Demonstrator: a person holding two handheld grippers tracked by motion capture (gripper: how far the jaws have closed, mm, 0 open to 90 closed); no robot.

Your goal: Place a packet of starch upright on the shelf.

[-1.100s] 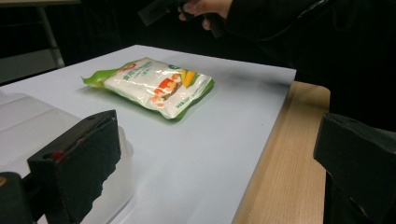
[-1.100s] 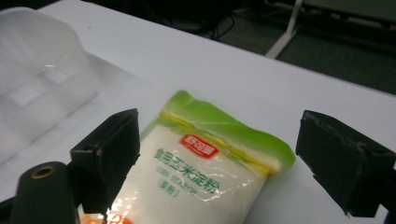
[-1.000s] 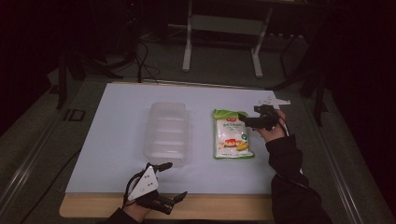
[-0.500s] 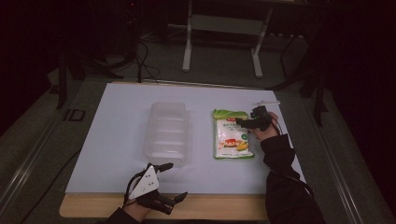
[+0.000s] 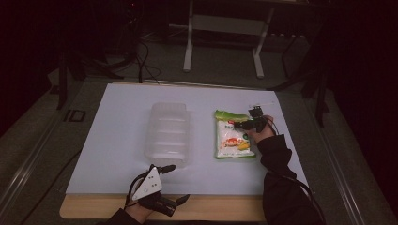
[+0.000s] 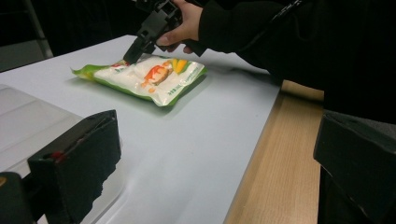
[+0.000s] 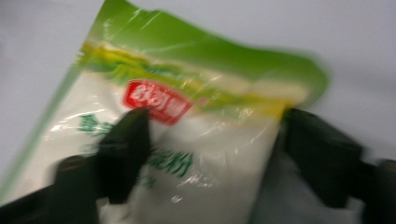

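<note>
A green and white food bag (image 5: pixel 233 140) lies flat on the white table, right of centre. My right gripper (image 5: pixel 240 125) hovers low over the bag's far end. In the right gripper view it (image 7: pixel 215 140) is open: one jaw stands over the bag (image 7: pixel 210 116) and the other just past its edge. That view is blurred, so I cannot tell if the jaws touch. My left gripper (image 5: pixel 178 183) rests at the near table edge, open wide and empty. The left gripper view shows its spread jaws (image 6: pixel 215 177), the bag (image 6: pixel 144 79) and the right gripper (image 6: pixel 140 42) beyond.
A clear plastic lidded container (image 5: pixel 168 133) sits left of the bag, its near end close to my left gripper; its corner (image 6: pixel 28 121) shows in the left gripper view. The bare wooden table edge (image 5: pixel 225 208) runs along the front. Stands and cables lie beyond the table.
My right gripper has moved left and nearer, from beyond the bag's far right corner to over the bag's top end. The left gripper, the bag and the container have stayed put.
</note>
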